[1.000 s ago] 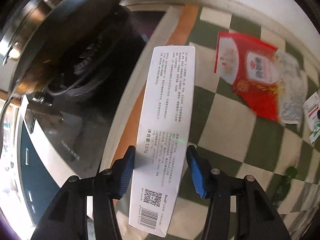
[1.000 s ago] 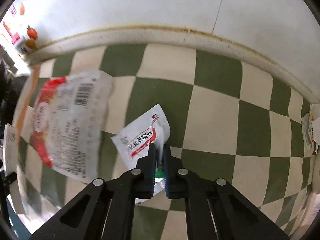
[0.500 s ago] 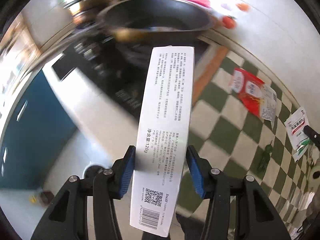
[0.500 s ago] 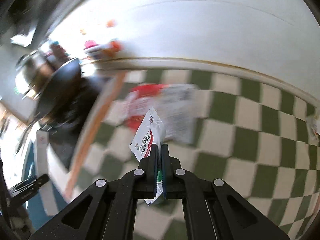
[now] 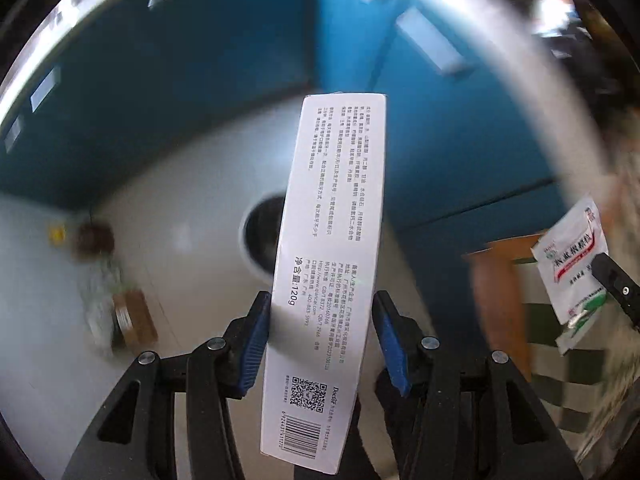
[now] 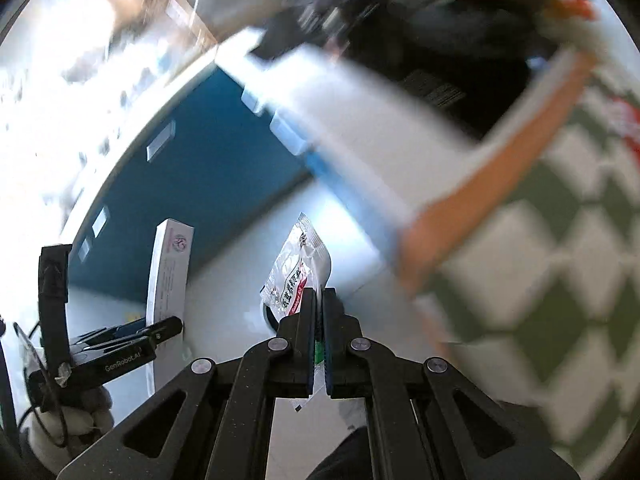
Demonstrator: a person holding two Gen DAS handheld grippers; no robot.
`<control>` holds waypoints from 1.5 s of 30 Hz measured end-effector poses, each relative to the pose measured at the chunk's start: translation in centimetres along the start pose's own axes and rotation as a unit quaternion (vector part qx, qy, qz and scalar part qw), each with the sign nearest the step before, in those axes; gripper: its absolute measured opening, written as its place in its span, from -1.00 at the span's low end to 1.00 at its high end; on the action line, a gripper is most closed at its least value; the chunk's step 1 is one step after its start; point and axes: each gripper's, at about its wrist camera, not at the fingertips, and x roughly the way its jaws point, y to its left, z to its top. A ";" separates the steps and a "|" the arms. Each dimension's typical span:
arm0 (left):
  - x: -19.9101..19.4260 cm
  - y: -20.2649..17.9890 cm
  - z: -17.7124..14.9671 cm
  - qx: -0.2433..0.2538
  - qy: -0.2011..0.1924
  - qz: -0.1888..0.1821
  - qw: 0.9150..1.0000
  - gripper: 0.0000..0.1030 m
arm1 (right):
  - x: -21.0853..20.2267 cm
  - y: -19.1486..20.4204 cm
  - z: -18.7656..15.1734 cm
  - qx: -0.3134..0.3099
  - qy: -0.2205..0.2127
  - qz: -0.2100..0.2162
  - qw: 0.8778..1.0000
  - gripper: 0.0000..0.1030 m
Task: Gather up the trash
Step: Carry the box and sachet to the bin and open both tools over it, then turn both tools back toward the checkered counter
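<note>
The left gripper is clamping a long white cardboard box printed with black text, a QR code and a barcode. Both blue-padded fingers are pressing against the long sides of the box. The box is projecting forward past the fingertips and is also extending back between the finger arms.

The right gripper is pinching a small white plastic sachet with a red band and a green corner. Its jaws are standing almost fully together, with only the thin film between them. The sachet is standing up ahead of the fingertips, and a lower corner is hanging behind them.

In the left wrist view, the sachet and the right gripper's fingertips are appearing at the far right of the box.

In the right wrist view, the box and the left gripper are appearing to the left of the sachet, well apart from it.

Ahead of the left gripper and below it, a round dark-mouthed white bin is standing on a pale floor, partly hidden by the box. Teal cabinet fronts are rising beyond it. A green-and-white checkered surface is lying to the right of the right gripper.
</note>
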 end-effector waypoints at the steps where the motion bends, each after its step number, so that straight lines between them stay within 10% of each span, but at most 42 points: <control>1: 3.1 1.7 0.1 -0.015 0.021 -0.002 1.000 -0.08 | 3.4 1.0 -0.4 -0.004 0.019 -0.001 1.000 -0.94; 12: 35.9 9.7 4.9 -0.073 0.170 -0.068 0.980 -0.07 | 39.3 1.8 -5.2 -0.004 0.139 -0.007 0.990 -0.95; 20: 47.7 11.0 6.3 -0.103 0.201 -0.068 0.972 -0.04 | 53.1 1.2 -7.2 -0.035 0.178 -0.017 0.983 -0.94; 24: 48.3 11.7 6.8 -0.104 0.184 -0.055 0.976 0.75 | 56.5 1.0 -7.0 -0.041 0.205 -0.027 0.977 -0.88; 26: 47.7 13.1 6.6 -0.117 0.172 -0.049 0.977 0.79 | 57.3 0.7 -7.0 -0.044 0.215 -0.033 0.975 -0.78; 36: 38.6 15.1 4.2 -0.141 0.041 0.059 0.987 0.81 | 51.5 1.5 -6.4 -0.095 0.182 -0.082 0.975 0.98; 45: 27.9 13.2 0.3 -0.141 -0.024 0.089 0.986 0.81 | 41.1 5.7 -6.1 -0.163 0.141 -0.095 0.972 1.00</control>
